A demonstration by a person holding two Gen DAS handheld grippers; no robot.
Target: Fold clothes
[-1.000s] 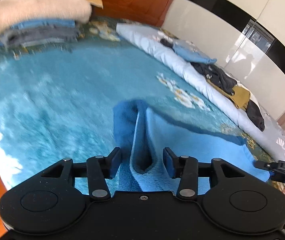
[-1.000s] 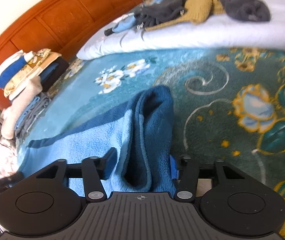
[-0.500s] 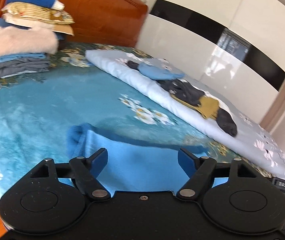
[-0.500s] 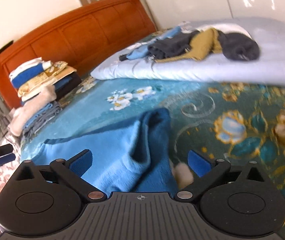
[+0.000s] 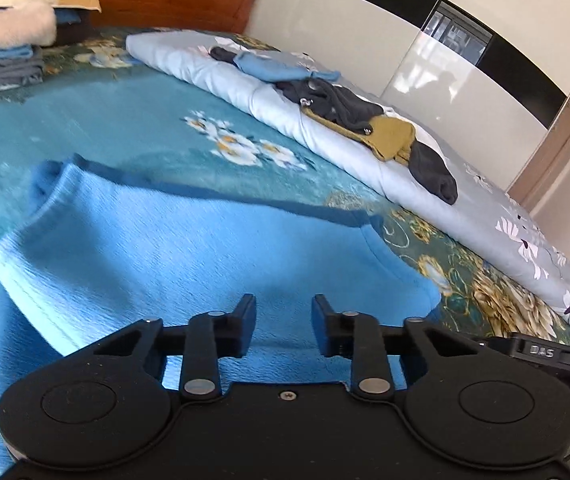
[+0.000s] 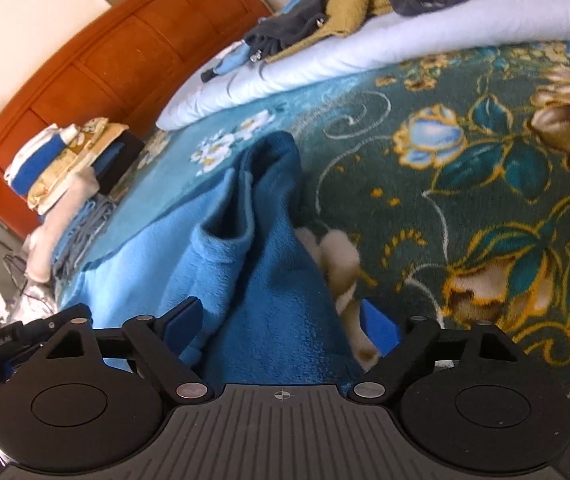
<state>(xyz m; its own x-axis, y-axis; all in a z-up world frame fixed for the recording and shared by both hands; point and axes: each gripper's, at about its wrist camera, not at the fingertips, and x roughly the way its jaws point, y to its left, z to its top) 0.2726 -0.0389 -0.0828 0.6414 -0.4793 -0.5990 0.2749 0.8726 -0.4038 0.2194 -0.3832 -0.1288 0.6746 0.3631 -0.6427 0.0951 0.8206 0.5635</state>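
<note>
A blue fleece garment [image 5: 189, 240] lies spread across a teal floral blanket [image 5: 85, 120], filling the centre and lower left of the left wrist view. The left gripper [image 5: 283, 326] sits at the bottom centre of that view, just above the garment's near edge, its jaws parted by a narrow gap with nothing between them. The garment's far edge shows a darker blue band, and its upper left corner bunches into a small hump.

In the right wrist view, the right gripper [image 6: 281, 320] is at the bottom centre with its jaws spread wide, gripping nothing. A raised, dark blue fold of the same garment [image 6: 253, 248] runs up from between the jaws toward the middle of the frame, loose and not pinched.

A pale blue quilt [image 5: 365, 148] crosses the upper right of the left view, with a heap of unfolded clothes [image 5: 365, 120] in dark grey, mustard and light blue on top. A stack of folded clothes [image 6: 57, 168] sits at the left of the right view, against an orange-brown wooden headboard [image 6: 125, 52]. White wardrobe doors [image 5: 425, 60] with a black band fill the upper right of the left view.
</note>
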